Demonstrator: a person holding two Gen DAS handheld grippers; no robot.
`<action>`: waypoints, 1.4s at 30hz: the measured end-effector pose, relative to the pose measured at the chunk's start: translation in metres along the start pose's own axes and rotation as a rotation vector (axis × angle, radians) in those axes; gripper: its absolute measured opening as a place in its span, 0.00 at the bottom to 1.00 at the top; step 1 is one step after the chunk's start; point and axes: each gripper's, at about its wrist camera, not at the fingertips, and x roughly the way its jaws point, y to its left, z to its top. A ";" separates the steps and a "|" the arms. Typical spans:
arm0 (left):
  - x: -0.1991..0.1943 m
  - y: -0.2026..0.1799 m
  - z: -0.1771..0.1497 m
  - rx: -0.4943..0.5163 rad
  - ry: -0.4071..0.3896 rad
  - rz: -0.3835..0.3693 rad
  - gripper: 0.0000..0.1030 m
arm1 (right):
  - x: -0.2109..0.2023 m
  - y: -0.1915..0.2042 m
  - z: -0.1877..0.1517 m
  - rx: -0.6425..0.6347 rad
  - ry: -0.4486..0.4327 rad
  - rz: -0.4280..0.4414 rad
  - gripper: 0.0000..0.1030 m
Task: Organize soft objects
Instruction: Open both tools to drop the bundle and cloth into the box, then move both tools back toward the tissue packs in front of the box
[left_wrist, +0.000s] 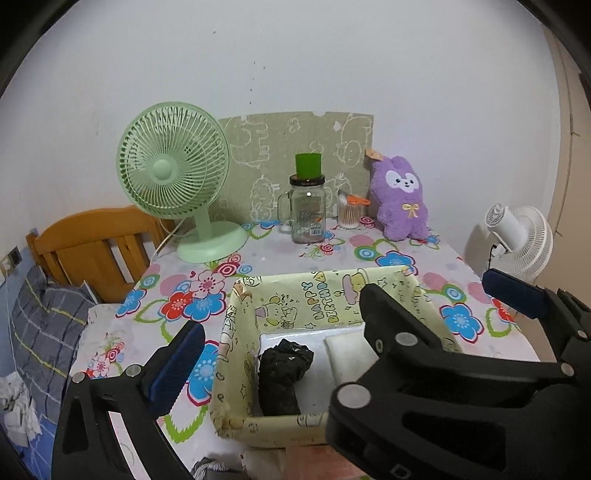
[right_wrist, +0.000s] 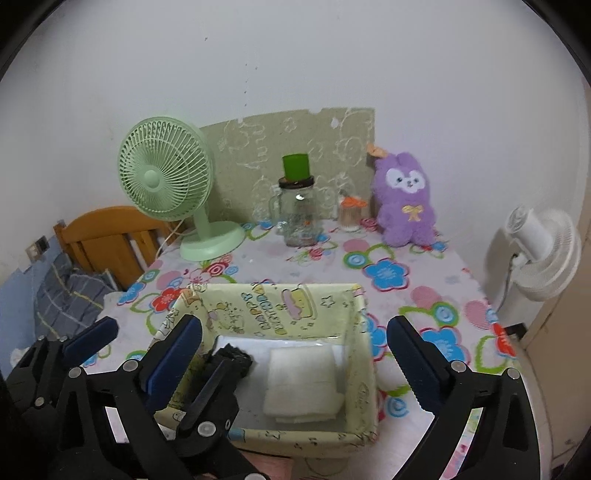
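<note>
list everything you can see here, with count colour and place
box: 1, pale yellow cartoon print, near table edge
black bundle: 1, black, in box, left side
folded cloth: 1, white, in box, right side
plush rabbit: 1, purple, back right of table
desk fan: 1, green, back left
glass jar: 1, clear, back centre
cup: 1, green, on jar lid
swab container: 1, clear, beside rabbit
white fan: 1, white, right of table
tablecloth: 1, floral
left claw: black, blue pads, open
right claw: same, open
</note>
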 end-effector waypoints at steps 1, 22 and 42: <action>-0.004 -0.001 0.000 0.005 0.003 0.008 1.00 | -0.003 0.000 0.000 0.002 0.001 0.005 0.99; -0.081 -0.007 -0.016 -0.003 -0.098 -0.055 1.00 | -0.095 0.008 -0.014 -0.039 -0.085 -0.018 1.00; -0.106 -0.004 -0.060 -0.018 -0.109 -0.080 0.99 | -0.124 0.019 -0.054 -0.057 -0.105 -0.021 1.00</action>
